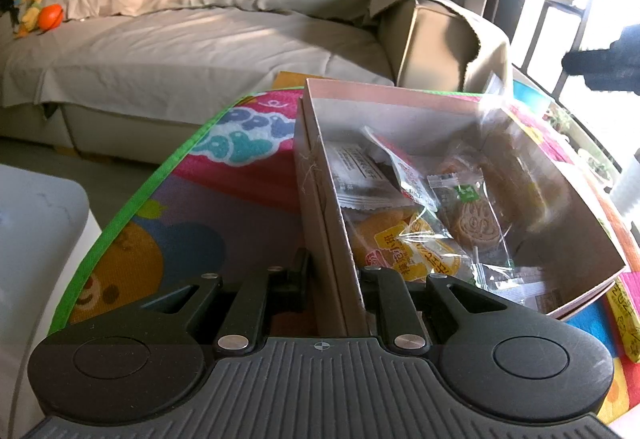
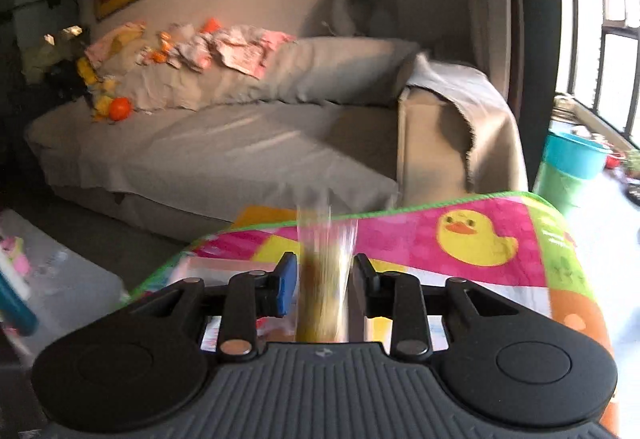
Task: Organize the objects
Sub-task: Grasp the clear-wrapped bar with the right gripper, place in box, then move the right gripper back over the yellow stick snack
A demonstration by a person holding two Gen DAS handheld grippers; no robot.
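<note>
A cardboard box (image 1: 384,99) stands on a colourful play mat (image 1: 224,199) and holds several wrapped snacks (image 1: 404,243). My left gripper (image 1: 332,271) is shut on the box's near left wall (image 1: 320,223). A blurred snack in clear wrap (image 1: 516,167) hangs over the box's right side. In the right wrist view, my right gripper (image 2: 325,275) is shut on that blurred clear-wrapped snack (image 2: 325,271), above the mat (image 2: 440,239).
A grey sofa (image 1: 200,51) with clothes and toys stands behind the mat. A white bin (image 1: 36,223) is at the left. A yellow packet (image 1: 628,323) lies right of the box. A blue-green bucket (image 2: 572,167) stands by the window.
</note>
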